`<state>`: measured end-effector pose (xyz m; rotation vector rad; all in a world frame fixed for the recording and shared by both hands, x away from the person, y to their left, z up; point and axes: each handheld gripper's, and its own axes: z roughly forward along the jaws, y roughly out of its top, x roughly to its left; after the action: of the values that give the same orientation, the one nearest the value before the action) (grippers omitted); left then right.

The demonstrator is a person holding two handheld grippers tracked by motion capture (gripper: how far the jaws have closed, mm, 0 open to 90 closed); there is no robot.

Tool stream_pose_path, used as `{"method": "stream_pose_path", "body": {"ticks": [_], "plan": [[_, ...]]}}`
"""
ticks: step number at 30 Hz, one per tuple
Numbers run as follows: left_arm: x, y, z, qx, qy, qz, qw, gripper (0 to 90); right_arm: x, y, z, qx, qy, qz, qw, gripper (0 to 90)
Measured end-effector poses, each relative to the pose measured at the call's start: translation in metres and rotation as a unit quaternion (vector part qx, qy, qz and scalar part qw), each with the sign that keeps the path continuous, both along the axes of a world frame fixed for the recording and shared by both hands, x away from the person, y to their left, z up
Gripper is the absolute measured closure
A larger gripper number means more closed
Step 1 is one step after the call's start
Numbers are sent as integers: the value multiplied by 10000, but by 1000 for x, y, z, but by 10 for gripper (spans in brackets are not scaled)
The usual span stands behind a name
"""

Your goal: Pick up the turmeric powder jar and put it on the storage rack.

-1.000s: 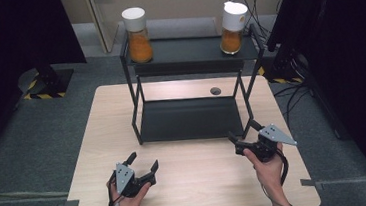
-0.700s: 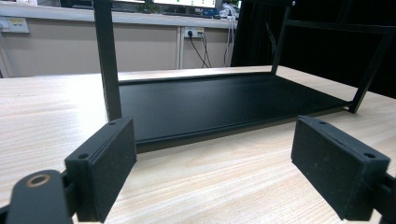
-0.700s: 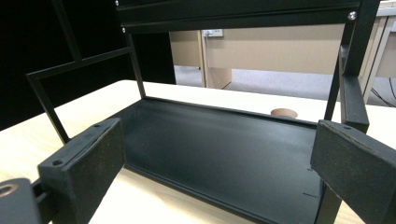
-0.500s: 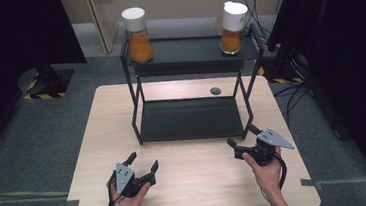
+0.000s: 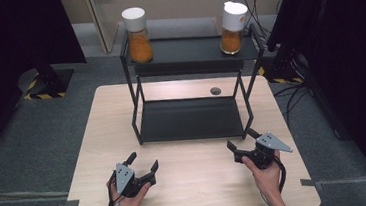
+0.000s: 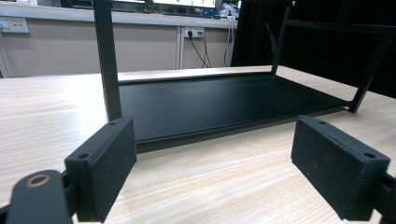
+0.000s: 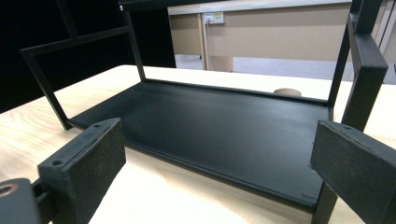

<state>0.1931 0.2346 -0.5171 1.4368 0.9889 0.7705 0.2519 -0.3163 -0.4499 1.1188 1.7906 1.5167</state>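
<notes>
Rack [image 5: 190, 118] stands on the table [image 5: 89, 141], both tools, left [image 5: 142, 162] and right [image 5: 241, 140], released just before it.

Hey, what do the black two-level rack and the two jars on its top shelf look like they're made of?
The rack looks like matte black painted metal: thin square bars, flat sheet shelves. The left jar and right jar look like clear glass or plastic, since orange contents show through, with white, probably plastic, lids.
</notes>
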Motion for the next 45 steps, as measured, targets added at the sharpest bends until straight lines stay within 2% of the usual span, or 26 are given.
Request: {"method": "stream_pose_path", "body": {"ticks": [18,25,45], "plan": [[0,0,0,-7,-4,-1,10000,140,-3,-8,-16,-40,208,-134,9997,36],[0,0,0,3,-7,5,10000,140,-7,-13,-24,-6,189,-185,9996,36],[0,0,0,-4,-5,2,10000,140,-13,-19,-32,0,231,-271,9994,36]]}}
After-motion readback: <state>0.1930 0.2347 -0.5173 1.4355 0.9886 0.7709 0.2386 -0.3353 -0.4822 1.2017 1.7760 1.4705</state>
